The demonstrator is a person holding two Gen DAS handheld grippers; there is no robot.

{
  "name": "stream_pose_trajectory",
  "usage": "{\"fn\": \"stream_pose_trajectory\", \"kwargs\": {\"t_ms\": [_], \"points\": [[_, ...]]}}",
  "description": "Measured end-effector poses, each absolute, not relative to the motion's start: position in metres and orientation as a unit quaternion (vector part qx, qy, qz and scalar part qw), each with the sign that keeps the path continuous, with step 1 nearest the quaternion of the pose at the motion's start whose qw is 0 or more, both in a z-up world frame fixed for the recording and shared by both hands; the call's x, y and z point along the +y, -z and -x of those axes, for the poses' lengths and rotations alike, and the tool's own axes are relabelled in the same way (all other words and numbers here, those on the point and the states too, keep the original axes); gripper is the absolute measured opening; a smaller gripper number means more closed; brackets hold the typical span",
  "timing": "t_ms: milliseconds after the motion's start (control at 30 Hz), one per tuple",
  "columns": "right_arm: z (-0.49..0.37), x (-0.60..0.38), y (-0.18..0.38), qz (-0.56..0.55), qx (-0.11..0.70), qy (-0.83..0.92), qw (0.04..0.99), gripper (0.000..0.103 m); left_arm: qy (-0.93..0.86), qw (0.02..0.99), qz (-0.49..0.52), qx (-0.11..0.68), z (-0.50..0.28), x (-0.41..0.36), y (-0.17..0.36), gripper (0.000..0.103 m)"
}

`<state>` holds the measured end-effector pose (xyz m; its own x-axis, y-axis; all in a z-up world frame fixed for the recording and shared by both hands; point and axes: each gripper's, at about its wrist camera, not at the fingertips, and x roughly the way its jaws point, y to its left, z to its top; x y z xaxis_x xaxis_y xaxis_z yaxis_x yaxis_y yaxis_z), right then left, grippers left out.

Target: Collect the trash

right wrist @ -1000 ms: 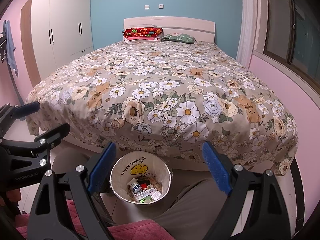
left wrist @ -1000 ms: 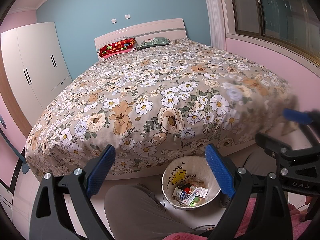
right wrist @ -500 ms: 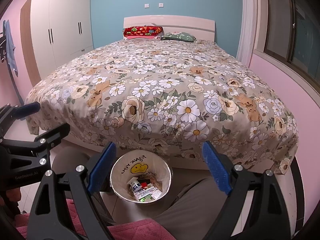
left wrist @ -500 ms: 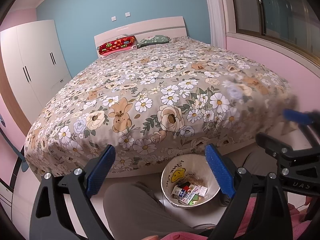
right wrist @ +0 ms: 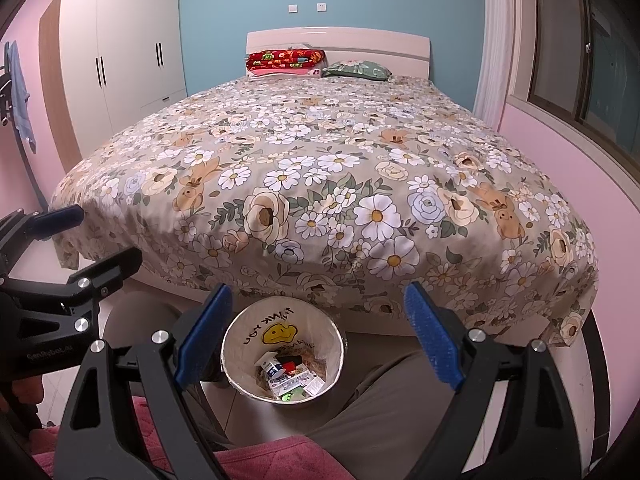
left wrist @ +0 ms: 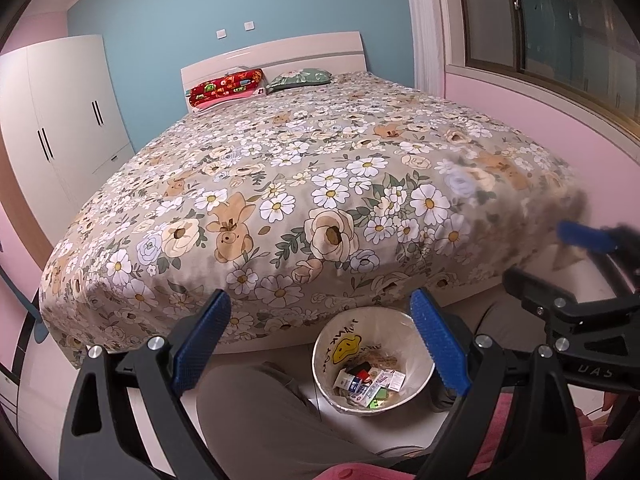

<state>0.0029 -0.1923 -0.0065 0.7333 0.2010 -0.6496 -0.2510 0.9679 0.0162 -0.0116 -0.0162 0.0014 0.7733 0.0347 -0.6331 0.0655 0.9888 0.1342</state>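
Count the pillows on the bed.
2, both at the headboard: a red pillow on the left, a green pillow beside it on the right. Others may be hidden.

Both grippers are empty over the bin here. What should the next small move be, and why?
Probably lift away and finish. The left gripper and right gripper both stand open with nothing between the pads, the bin already holds small boxes and wrappers, and no loose trash shows on the bedspread in either view.
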Motion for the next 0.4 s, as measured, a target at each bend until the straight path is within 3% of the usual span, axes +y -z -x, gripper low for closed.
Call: {"fn": "stream_pose_trajectory", "kwargs": {"t_ms": [400], "points": [[-0.0025, -0.1923, 0.0074, 0.036, 0.345, -0.121, 0.93, 0.086, 0.0, 0.937, -0.076, 0.341, 0.0105, -0.015, 0.0003, 0.093]]}}
